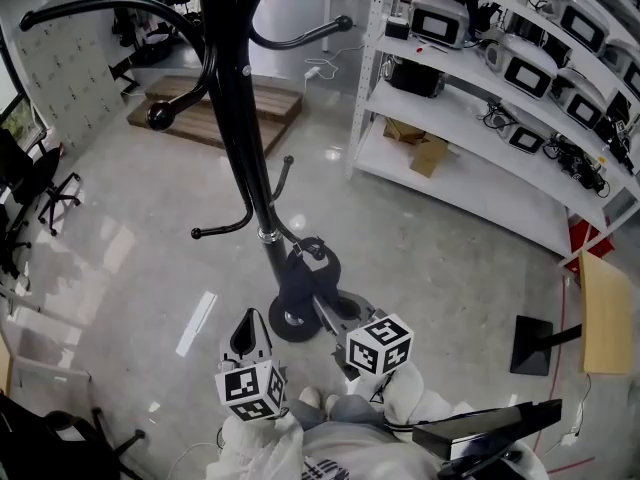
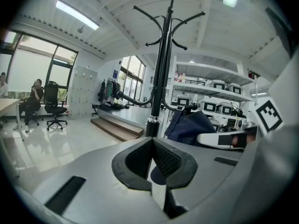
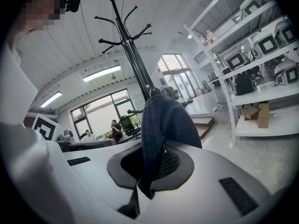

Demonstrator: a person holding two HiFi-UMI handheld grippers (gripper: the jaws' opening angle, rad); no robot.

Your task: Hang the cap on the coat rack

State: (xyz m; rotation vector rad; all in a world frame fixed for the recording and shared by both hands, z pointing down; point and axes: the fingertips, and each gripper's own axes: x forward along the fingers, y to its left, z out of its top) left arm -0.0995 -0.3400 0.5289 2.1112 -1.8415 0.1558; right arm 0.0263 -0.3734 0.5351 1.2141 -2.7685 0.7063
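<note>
Down by our waist, close to the rack (image 1: 240, 138), we hold the cap (image 1: 303, 273) in the right gripper (image 1: 328, 314), whose jaws are clamped on a fold of the dark blue cloth. The right gripper view shows the fabric pinched between the pads and the rest of the cap rising ahead of them, in line with the pole. We judge that this edge grip leaves the crown free to drop over a hook rather than be crushed flat. The left gripper (image 1: 250, 321) sits just beside it with its jaws together and nothing between them (its own view shows the ribbed pads meeting at the tips), so it is likely parked out of the way, ready to steady the cloth. The cap is on no hook yet: it is up in the air near the pole, over the round base (image 1: 283, 330), with the short lower hook (image 1: 222, 232) nearest and the long upper arms (image 1: 160, 116) higher. Both grippers point at the pole, which suits the next move as we read it: carrying the cap to a hook tip.
</note>
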